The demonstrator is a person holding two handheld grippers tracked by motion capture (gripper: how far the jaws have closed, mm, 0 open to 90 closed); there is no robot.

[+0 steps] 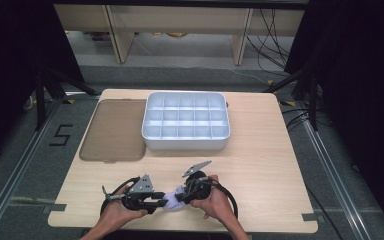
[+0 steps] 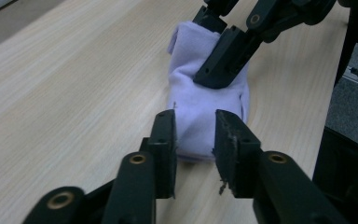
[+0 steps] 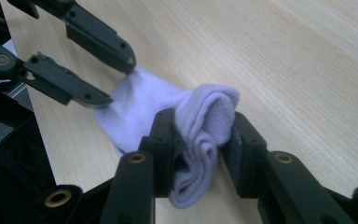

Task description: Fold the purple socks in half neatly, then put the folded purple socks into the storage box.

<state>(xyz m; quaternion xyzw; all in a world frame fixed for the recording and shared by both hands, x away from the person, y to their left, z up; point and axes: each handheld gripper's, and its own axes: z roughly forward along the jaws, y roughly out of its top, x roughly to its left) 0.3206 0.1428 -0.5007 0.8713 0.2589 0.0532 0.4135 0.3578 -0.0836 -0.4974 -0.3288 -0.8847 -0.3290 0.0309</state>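
Note:
A folded lilac cloth (image 1: 172,202) lies on the wooden table (image 1: 265,170) near its front edge, between the two hand-held grippers. My right gripper (image 3: 200,123) is shut on the rolled, thicker end of the cloth (image 3: 137,105), and both pads press into the folds. At the opposite, flatter end, my left gripper (image 2: 195,119) stands open, its jaw tips either side of the cloth (image 2: 193,100) with a gap showing. In the high view the left gripper (image 1: 162,203) and the right gripper (image 1: 181,196) point at each other, each held by a hand.
A white tray (image 1: 186,144) divided into several compartments stands at the middle back of the table. A brown translucent lid (image 1: 114,130) lies flat to its left. The table's front edge runs just below the hands.

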